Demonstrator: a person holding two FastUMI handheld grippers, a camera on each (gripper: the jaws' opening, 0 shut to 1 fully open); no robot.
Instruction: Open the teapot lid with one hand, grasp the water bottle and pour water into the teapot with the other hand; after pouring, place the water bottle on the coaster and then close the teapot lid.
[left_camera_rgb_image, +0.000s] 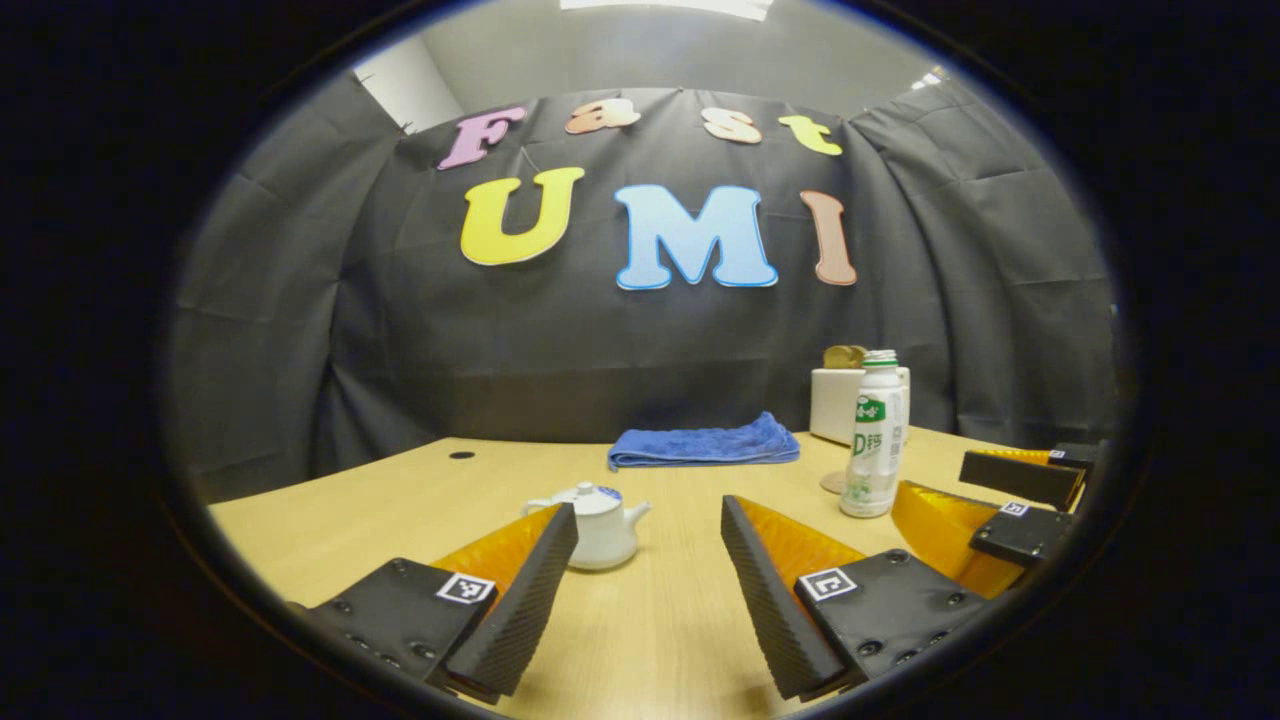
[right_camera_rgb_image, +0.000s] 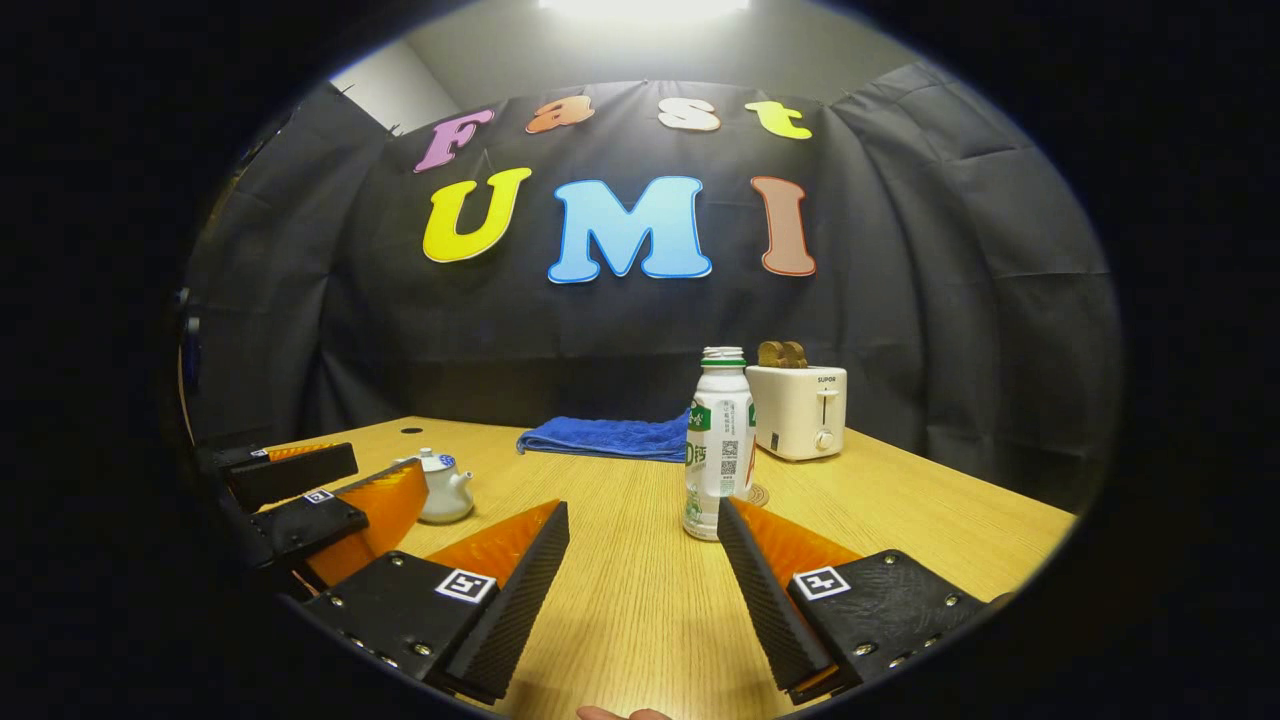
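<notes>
Left gripper (left_camera_rgb_image: 648, 545), fingers spread wide, has the lidded teapot (left_camera_rgb_image: 597, 525) just beyond its left finger. Right gripper (right_camera_rgb_image: 642, 550), equally wide, faces the upright water bottle (right_camera_rgb_image: 720, 445) near its right finger.

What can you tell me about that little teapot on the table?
The teapot is small, white and glossy, like glazed ceramic, with a round squat body, a short spout and a handle on the opposite side. Its lid is on, topped with a small knob and showing a bit of blue. It stands upright on the light wooden table, ahead of the open left gripper, which is not touching it. Nothing else touches it.
</notes>
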